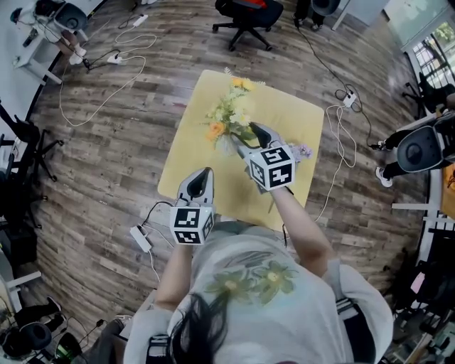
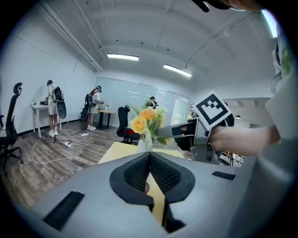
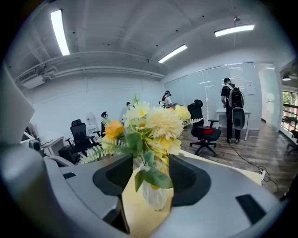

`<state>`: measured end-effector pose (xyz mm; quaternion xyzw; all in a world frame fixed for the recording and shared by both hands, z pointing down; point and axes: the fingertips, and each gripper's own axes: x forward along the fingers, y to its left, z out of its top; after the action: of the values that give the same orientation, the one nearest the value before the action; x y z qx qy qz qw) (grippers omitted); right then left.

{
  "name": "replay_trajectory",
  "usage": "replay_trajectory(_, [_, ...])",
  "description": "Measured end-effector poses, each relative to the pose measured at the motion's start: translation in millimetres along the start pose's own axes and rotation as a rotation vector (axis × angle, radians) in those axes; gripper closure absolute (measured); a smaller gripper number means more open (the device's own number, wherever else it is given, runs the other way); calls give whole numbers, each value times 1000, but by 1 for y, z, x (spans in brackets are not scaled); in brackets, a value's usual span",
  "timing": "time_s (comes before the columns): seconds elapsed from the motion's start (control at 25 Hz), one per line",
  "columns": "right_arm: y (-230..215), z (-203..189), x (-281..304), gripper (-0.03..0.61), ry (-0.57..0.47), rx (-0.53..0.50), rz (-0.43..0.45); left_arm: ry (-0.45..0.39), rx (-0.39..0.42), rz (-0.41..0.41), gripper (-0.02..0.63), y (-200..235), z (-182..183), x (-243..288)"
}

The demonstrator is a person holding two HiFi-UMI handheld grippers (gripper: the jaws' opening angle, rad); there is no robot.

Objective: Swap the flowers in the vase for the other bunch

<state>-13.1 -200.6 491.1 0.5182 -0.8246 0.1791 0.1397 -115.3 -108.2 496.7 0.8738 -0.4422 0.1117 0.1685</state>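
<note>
A small white vase [image 3: 154, 197] with yellow, white and orange flowers [image 1: 231, 114] stands on the yellow table [image 1: 192, 124]. My right gripper [image 1: 250, 139] reaches it from the near side. Its jaws stand wide open to either side of the vase neck and leaves [image 3: 150, 179], with gaps at both pads. A second bunch with pale purple blooms [image 1: 304, 151] lies on the table right of that gripper, mostly hidden by it. My left gripper [image 1: 207, 173] hangs shut and empty over the table's near left edge. In the left gripper view [image 2: 150, 158] the bouquet [image 2: 144, 122] stands ahead, with the right gripper [image 2: 173, 131] beside it.
Wooden floor surrounds the table, with white cables [image 1: 99, 85] and a power strip [image 1: 141, 239] at the left. An office chair [image 1: 245, 18] stands beyond the table. People stand at desks far off [image 2: 52, 104]. More chairs and gear line the right side [image 1: 419, 149].
</note>
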Motion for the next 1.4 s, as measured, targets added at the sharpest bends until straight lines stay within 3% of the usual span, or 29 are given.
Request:
replay_trajectory(0.04, [1, 0, 3, 350, -5, -4, 2, 2, -3, 1, 595, 1, 0, 1])
replay_trajectory(0.08, [2, 0, 4, 516, -16, -13, 8, 3, -5, 3, 595, 3, 0, 2])
replay_trajectory(0.32, [21, -6, 7, 532, -45, -58, 91, 10, -22, 19, 595, 14, -9, 0])
replay_trajectory(0.72, [32, -25, -21, 532, -47, -66, 160, 40, 4, 5, 595, -4, -22, 8])
replay_trajectory(1.12, [23, -29, -33, 532, -57, -66, 175, 37, 41, -16, 594, -16, -12, 30])
replay_trajectory(1.28, [20, -27, -33, 532, -60, -61, 176, 25, 53, -34, 531, -15, -6, 38])
replay_trajectory(1.4, [21, -27, -33, 532, -62, -64, 187, 23, 66, -121, 345, -22, 0, 49])
